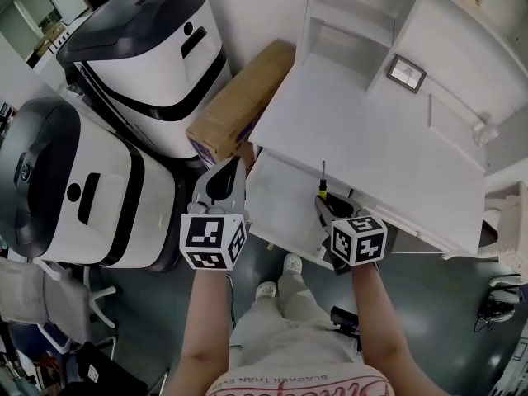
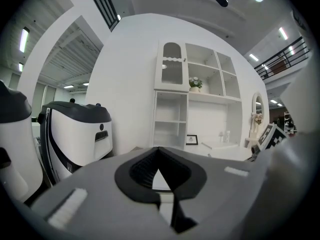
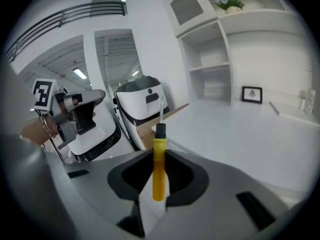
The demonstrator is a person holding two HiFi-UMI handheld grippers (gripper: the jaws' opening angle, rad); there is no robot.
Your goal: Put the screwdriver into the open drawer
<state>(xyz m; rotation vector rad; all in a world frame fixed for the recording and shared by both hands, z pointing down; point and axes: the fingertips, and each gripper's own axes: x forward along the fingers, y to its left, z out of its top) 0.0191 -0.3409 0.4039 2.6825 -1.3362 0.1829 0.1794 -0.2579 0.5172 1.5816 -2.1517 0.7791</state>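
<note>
The screwdriver [image 1: 322, 190] has a yellow handle and a thin metal shaft that points away from me. My right gripper [image 1: 328, 206] is shut on the handle and holds it over the open white drawer [image 1: 276, 195] under the desk top. In the right gripper view the yellow handle [image 3: 158, 176] sits between the jaws of the right gripper [image 3: 159, 153], and the shaft sticks up past them. My left gripper [image 1: 219, 184] hovers left of the drawer's corner. In its own view the left gripper [image 2: 159, 151] has its tips together with nothing held.
The white desk [image 1: 363, 130] carries a small framed picture [image 1: 407, 73] and shelves behind. A cardboard box [image 1: 239, 101] leans at the desk's left end. Two large white-and-black machines [image 1: 148, 56] [image 1: 74, 188] stand to the left. A chair [image 1: 49, 295] is at lower left.
</note>
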